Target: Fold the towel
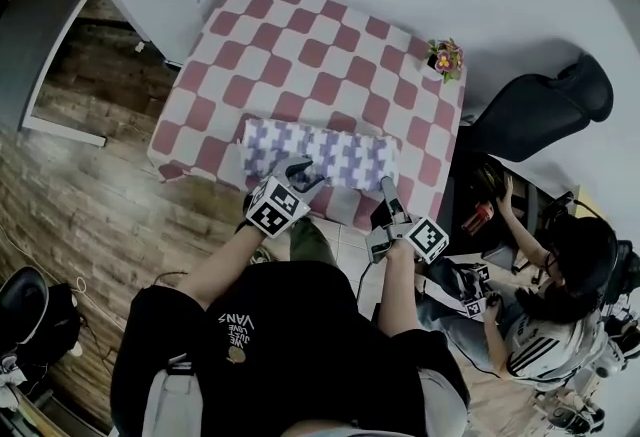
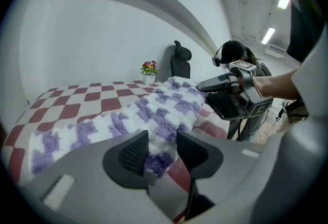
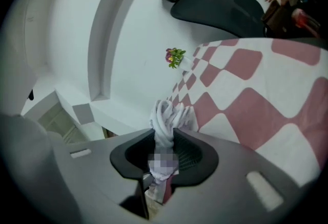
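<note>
The left tool (image 2: 161,152) is clamped on the near edge of the fluffy white-and-purple checked towel (image 1: 320,153). The right tool (image 3: 164,150) pinches a bunched corner of it. The red-and-white checked bench (image 1: 300,45) stretches ahead of both.

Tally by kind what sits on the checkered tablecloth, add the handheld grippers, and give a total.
towel: 1
flower pot: 1
grippers: 2, the left gripper and the right gripper
total: 4
</note>
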